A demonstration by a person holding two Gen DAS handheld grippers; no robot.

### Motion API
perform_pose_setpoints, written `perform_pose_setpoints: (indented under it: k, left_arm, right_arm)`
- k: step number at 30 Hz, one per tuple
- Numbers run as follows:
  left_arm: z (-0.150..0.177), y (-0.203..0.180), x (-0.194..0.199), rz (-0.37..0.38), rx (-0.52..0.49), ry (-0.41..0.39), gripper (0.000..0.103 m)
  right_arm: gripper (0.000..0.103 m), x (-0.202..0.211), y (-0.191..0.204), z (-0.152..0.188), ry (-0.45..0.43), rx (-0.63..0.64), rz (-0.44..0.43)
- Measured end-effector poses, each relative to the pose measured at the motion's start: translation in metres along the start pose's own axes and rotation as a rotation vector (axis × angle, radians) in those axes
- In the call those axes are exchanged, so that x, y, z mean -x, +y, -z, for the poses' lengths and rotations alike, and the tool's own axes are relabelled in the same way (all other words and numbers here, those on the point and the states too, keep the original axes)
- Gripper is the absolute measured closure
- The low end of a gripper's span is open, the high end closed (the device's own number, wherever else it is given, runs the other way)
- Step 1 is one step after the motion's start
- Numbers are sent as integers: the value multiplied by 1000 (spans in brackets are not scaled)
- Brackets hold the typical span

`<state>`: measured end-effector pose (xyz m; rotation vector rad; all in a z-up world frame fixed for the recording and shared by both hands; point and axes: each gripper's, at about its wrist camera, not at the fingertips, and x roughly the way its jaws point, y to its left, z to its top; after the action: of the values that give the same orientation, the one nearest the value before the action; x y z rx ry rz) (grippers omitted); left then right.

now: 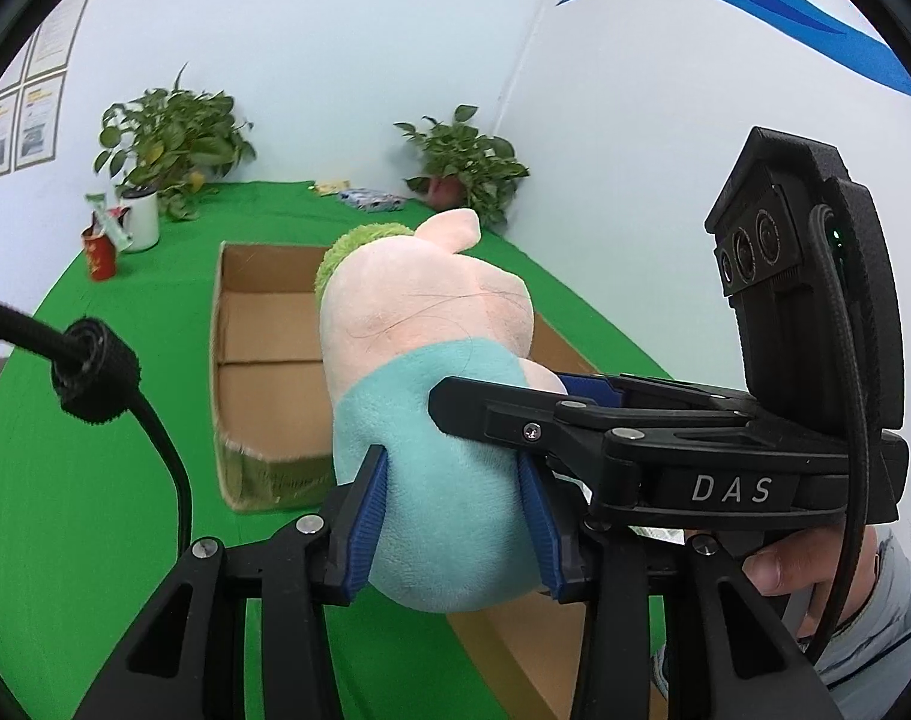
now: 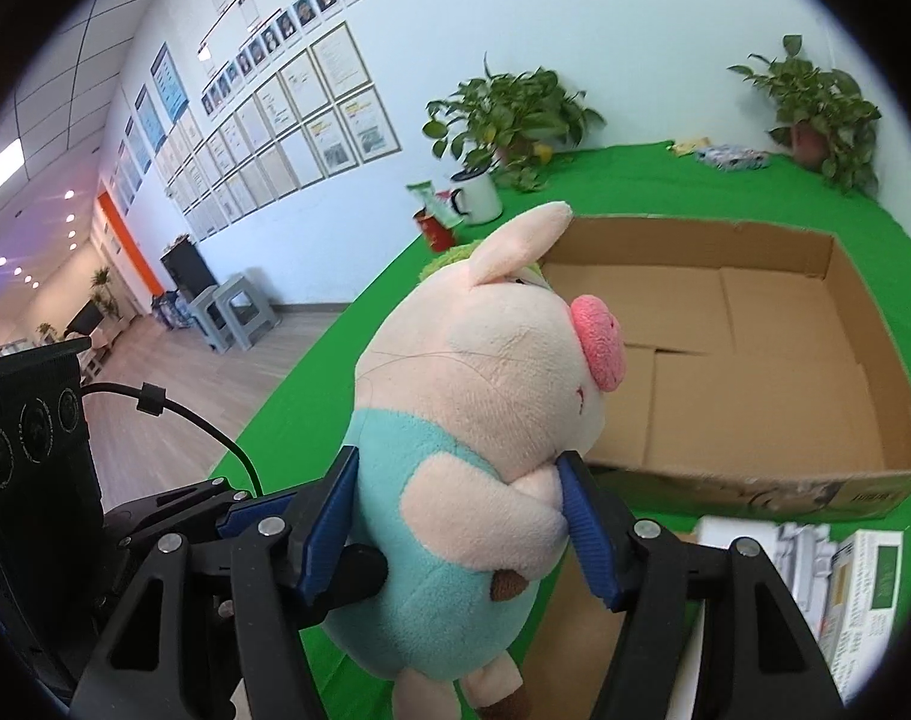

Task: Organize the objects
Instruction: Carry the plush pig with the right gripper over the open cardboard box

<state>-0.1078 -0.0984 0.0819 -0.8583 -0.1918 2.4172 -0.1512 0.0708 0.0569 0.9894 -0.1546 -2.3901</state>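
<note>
Left gripper [image 1: 455,516]: blue pads pinch the plush pig [image 1: 431,372] low on its teal belly, bearing the weight.
Right gripper [image 2: 461,516]: clamped at its arm, steadying it.
Pig: aloft over the worktop [image 1: 95,510], just short of the cardboard box [image 2: 755,372], likely its destination.

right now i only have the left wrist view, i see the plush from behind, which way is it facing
Observer: The plush pig has its pink snout turned toward the open cardboard box.
Operator: does the right gripper have it too
Observer: Yes, the right gripper clamps its blue pads on the pig's body and arm, just as the left gripper clamps its body.
Operator: anything near the box i cant see
Observer: White printed cartons lie on the near side of the box.
</note>
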Motion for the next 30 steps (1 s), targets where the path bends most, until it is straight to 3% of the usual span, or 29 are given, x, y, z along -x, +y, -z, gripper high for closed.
perform_pose_setpoints:
  k: [10,23,30]
  left_arm:
    - [-56,-6,-20,6,-41,-23,63]
    - [-88,16,-29,-20,-49,-42,63]
    - [-103,32,-53,-47,-45,-23,63]
  right_arm:
    - [39,0,-9,-20,-51,13,25]
    - [39,-15,-15,-43,-75,54,13]
    - [39,-32,-29,-54,-72,36,-13]
